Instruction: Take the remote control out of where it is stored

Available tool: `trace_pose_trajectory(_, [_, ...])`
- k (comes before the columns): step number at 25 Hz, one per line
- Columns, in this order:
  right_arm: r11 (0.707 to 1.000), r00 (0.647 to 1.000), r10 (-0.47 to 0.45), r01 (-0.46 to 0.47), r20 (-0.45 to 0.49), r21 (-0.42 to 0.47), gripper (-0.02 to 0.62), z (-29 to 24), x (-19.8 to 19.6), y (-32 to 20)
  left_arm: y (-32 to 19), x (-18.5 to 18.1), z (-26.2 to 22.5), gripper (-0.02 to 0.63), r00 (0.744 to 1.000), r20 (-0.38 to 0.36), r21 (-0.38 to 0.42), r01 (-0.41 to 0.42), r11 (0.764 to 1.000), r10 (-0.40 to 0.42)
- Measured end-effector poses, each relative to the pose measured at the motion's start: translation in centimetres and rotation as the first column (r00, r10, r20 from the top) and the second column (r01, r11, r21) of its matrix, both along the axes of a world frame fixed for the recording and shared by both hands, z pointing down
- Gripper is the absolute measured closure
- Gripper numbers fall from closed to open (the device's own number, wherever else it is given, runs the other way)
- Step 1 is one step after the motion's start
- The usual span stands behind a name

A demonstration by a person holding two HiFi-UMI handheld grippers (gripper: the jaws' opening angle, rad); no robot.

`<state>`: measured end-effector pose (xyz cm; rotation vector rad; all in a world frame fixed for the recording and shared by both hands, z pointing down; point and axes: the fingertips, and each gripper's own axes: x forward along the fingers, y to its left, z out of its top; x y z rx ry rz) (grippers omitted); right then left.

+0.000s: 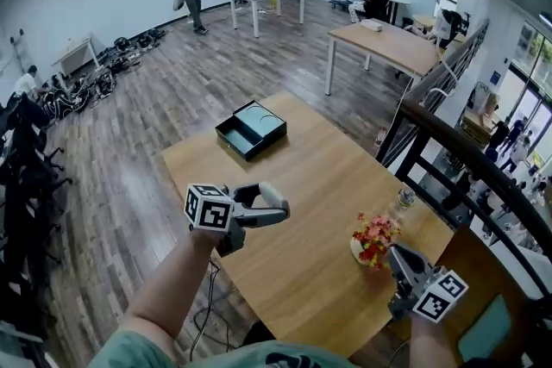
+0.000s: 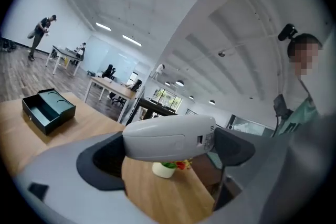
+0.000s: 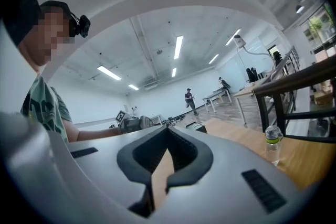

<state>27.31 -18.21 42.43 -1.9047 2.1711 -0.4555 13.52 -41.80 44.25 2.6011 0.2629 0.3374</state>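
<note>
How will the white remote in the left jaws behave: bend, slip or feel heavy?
The remote control looks like a hard plastic shell, so it probably will not bend. Its surface seems smooth and rounded, so it may slip in the jaws. It is likely light: the jaws alone hold it above the table.

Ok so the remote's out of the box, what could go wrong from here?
The remote hangs in the left gripper above the table; a slack grip could drop it. The right gripper is close beside the flower pot, so a careless swing might tip it.
</note>
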Motion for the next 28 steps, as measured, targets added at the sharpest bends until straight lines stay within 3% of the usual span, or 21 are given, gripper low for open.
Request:
trace_pose_trajectory(6, [0.995,0.996,-0.079,0.080,-0.029,0.055,0.595,-4.0,-2.4,8.3,15.8,-6.4,-4.4,0.063,0.984,-0.143,-0.014,0.103,0.995,-0.103])
trace_pose_trajectory(12, [0.983,0.991,-0.132,0.132,-0.007,0.130,0.595,-6.8,-3.6,12.5,25.3,-10.7,-8.5,0.064,0.957,-0.248,0.026,0.161,0.987,-0.150])
trace_pose_trajectory(15, [0.975,0.987,-0.161,0.162,-0.017,0.154,0.595,-7.7,-4.7,13.5,28.0,-12.8,-10.3,0.063,0.934,-0.311,0.022,0.191,0.981,-0.175])
trace_pose_trajectory(22, [0.961,0.980,-0.199,0.200,-0.026,0.189,0.594,-9.0,-7.8,12.3,29.8,-18.2,-11.7,0.063,0.846,-0.484,0.036,0.275,0.961,-0.224])
trace_pose_trajectory(28, [0.957,0.975,-0.215,0.223,-0.059,0.187,0.595,-11.5,-7.6,12.8,32.1,-18.2,-12.9,0.063,0.822,-0.530,0.039,0.268,0.963,-0.207])
